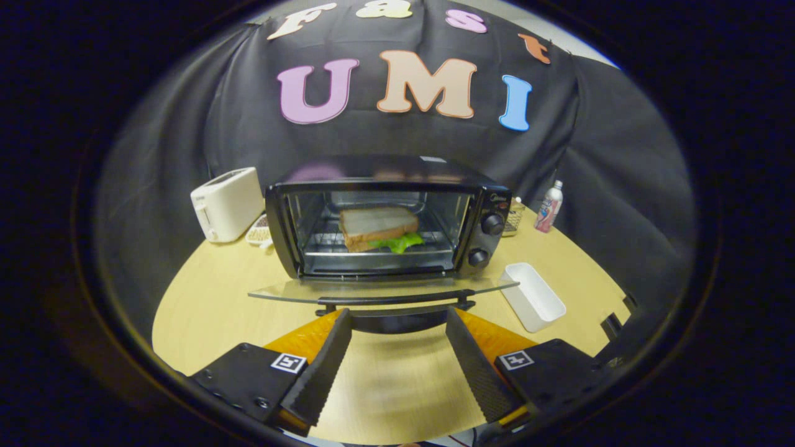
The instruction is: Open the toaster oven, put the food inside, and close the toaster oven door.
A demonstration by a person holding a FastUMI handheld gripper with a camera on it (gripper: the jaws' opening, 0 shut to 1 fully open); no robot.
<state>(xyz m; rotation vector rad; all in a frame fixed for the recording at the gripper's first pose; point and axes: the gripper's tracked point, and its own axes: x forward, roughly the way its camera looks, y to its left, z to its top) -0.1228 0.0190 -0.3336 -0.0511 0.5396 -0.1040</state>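
Sitting mid-frame on the round wooden worktop [205, 292]: the toaster oven [388, 217], its glass door [382, 289] hanging fully open and lying flat toward the camera, the dark handle [397, 302] along the door's front edge. Resting inside on the wire rack [379, 248] — a sandwich [380, 228], bread on top with green lettuce poking out at its lower right. Hovering at the bottom centre of the frame, the tongs [399, 321], spread wide and gripping nothing; fingertips [340, 323] just below and close to the door handle, contact impossible to judge. Standing in the left part of the frame beside the oven, a white toaster [227, 203]. Lying lower right of the oven, apart from it, a white rectangular tray [533, 296]. Standing further back at right — a small bottle [549, 208].
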